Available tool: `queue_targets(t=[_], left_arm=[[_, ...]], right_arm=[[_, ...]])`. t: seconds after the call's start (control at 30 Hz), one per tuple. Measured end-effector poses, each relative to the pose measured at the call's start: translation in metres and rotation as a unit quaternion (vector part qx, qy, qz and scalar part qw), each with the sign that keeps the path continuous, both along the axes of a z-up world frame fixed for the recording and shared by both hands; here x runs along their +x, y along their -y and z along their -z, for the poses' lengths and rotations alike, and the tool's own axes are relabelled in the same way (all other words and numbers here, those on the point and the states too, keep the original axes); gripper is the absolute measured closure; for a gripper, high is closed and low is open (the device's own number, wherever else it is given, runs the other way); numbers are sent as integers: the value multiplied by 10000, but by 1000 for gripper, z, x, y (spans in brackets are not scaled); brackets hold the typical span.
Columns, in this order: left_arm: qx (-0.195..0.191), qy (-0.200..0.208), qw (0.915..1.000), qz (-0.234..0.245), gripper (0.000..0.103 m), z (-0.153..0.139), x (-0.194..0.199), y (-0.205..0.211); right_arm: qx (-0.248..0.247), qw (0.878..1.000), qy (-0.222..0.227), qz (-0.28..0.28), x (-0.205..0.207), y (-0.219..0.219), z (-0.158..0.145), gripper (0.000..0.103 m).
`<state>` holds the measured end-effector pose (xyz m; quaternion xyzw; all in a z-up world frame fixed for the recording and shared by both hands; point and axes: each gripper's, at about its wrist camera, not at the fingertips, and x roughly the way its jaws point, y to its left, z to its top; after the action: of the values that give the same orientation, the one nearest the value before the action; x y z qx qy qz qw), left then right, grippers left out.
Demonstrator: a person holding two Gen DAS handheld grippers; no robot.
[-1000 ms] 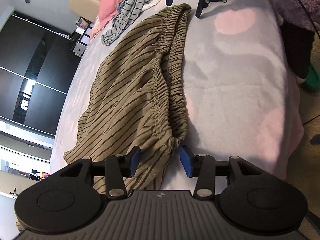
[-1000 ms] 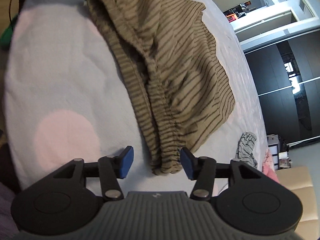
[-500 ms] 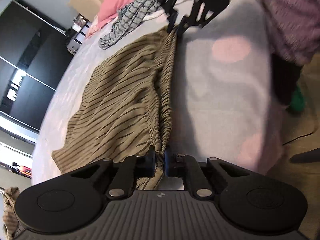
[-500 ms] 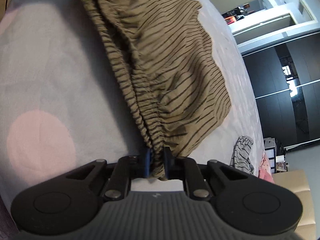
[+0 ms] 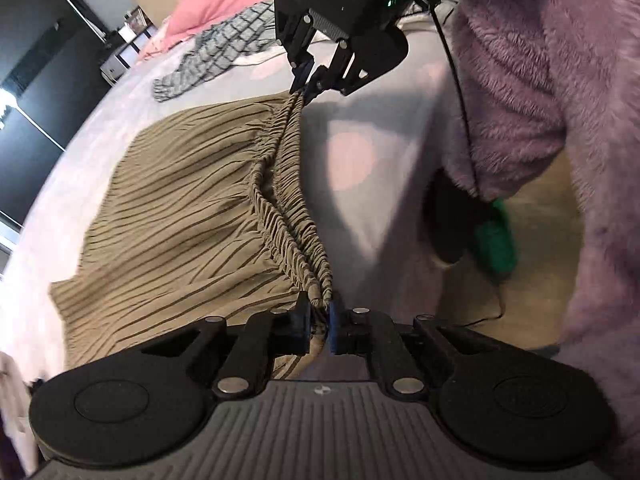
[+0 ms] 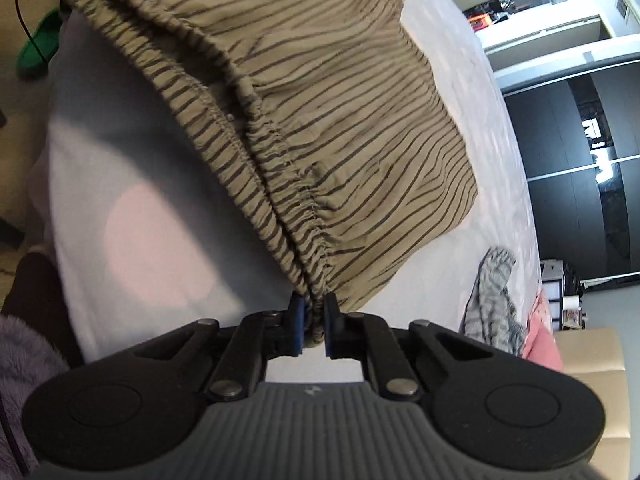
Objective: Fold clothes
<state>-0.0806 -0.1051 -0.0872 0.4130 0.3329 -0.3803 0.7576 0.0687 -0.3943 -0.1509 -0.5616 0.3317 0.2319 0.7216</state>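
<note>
An olive striped garment (image 5: 188, 208) with a gathered elastic waistband lies on a pale bed sheet (image 5: 360, 208). My left gripper (image 5: 319, 316) is shut on one end of the waistband. My right gripper (image 6: 312, 326) is shut on the other end; it also shows in the left wrist view (image 5: 310, 80) at the far end of the stretched band. The waistband is pulled fairly taut between the two and lifted a little off the sheet, while the striped garment (image 6: 360, 128) body trails over the bed.
A grey checked garment (image 5: 216, 56) and a pink pillow (image 5: 216, 4) lie at the head of the bed. The person's purple fleece sleeve (image 5: 560, 120) is at the right. A green slipper (image 5: 494, 240) is on the floor beside the bed edge. Dark wardrobe doors (image 6: 580, 160) stand beyond.
Both grippers closed on the waistband ends a second ago. Since then they have pulled apart and lifted, stretching the band and drawing the garment toward the bed edge.
</note>
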Motion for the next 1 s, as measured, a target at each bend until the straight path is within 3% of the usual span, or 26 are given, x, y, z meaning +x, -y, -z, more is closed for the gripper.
queue_targets(t=[0.17,0.23,0.27,0.43,0.5,0.63,0.7,0.8,1.0], left_arm=[[-3,-126,9998,-124,93,7,2,-3],[-15,-135,9998,-109,85,5,0,-8],[-2,-109,9999,-98,80,3,-1,-10],[96,69,9999,-66,70,-9,-3,-29],[135,144,9998,-71,62,-14,0,-40],[391,318,9987,-111,60,-22,10,-64],[543,415,9976,-115,60,-22,16,-76],[724,533,9959,-50,57,-20,25,-93],[995,788,9918,146,53,-6,44,-122]], right_arm=[[139,9994,-164,270,-7,6,1,90],[170,9995,-144,239,-15,5,-2,82],[197,9995,-121,202,-20,2,-4,72],[678,9972,55,-303,-57,-28,-26,64],[878,9938,-13,-688,-77,-47,-35,56],[1028,9834,-354,-1452,-112,-88,-36,50],[1229,9784,-623,-1539,-123,-107,-32,44],[1356,9737,-870,-1611,-132,-131,-23,43],[980,9805,-649,-1572,-126,-138,-1,45]])
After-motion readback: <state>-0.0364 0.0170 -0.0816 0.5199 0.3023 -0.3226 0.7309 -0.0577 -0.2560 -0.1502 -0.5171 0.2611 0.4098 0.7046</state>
